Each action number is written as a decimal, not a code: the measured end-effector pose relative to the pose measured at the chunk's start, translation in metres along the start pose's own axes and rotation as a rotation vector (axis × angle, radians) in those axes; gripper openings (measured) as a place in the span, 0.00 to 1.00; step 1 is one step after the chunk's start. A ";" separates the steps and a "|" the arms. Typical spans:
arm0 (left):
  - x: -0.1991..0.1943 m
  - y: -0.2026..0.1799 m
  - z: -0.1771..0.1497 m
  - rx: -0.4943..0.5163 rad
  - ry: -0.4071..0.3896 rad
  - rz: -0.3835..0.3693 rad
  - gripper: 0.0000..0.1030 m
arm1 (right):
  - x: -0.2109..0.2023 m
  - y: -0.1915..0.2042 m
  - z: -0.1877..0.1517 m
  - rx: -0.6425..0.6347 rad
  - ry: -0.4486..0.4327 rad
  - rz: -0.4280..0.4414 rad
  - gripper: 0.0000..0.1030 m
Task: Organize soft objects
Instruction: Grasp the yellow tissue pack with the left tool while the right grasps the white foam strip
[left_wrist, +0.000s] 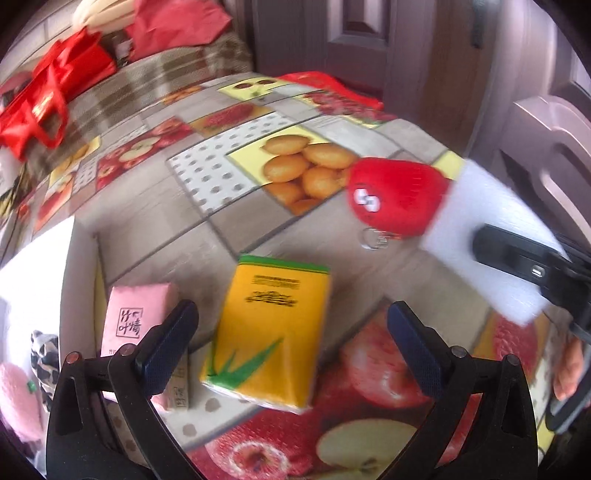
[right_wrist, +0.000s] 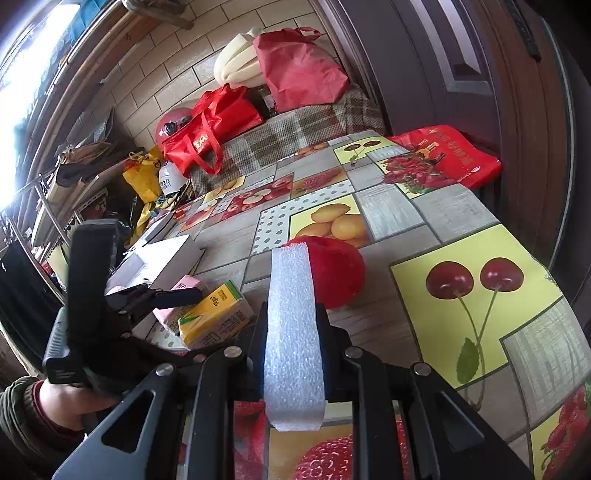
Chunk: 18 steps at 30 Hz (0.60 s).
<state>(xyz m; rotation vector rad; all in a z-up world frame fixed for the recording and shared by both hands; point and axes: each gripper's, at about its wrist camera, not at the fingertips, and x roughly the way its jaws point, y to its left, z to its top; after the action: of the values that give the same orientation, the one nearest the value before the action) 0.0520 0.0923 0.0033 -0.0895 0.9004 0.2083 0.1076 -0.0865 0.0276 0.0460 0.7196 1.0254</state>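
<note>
My left gripper (left_wrist: 291, 336) is open and hovers over a yellow tissue pack (left_wrist: 269, 332) lying on the fruit-print tablecloth (left_wrist: 155, 206). A pink tissue pack (left_wrist: 138, 321) lies just left of it, partly behind the left finger. My right gripper (right_wrist: 293, 321) is shut on a white foam block (right_wrist: 293, 332) held edge-on above the table; the block also shows in the left wrist view (left_wrist: 491, 236). A red plush toy (left_wrist: 397, 195) with a key ring lies beside the foam, and it also shows in the right wrist view (right_wrist: 338, 271).
A white cardboard box (left_wrist: 48, 266) stands at the left table edge holding a pink plush (left_wrist: 16, 402) and a cow-print item (left_wrist: 42, 354). Red bags (right_wrist: 210, 125) and clutter sit on a checked bench behind. A red bag (right_wrist: 454, 155) lies at the far table corner. Dark doors are at the right.
</note>
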 end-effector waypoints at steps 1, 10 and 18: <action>0.002 0.003 0.000 -0.009 0.007 -0.019 0.97 | 0.000 0.001 0.000 -0.004 -0.002 0.000 0.19; -0.004 -0.011 -0.009 0.072 0.005 -0.087 0.49 | -0.013 0.004 -0.002 -0.019 -0.066 0.006 0.19; -0.035 -0.008 -0.031 0.024 -0.130 -0.110 0.49 | -0.026 0.020 -0.006 -0.074 -0.122 -0.009 0.19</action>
<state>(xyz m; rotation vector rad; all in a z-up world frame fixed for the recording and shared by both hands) 0.0085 0.0743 0.0113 -0.1017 0.7658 0.0999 0.0804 -0.0982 0.0437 0.0412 0.5702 1.0303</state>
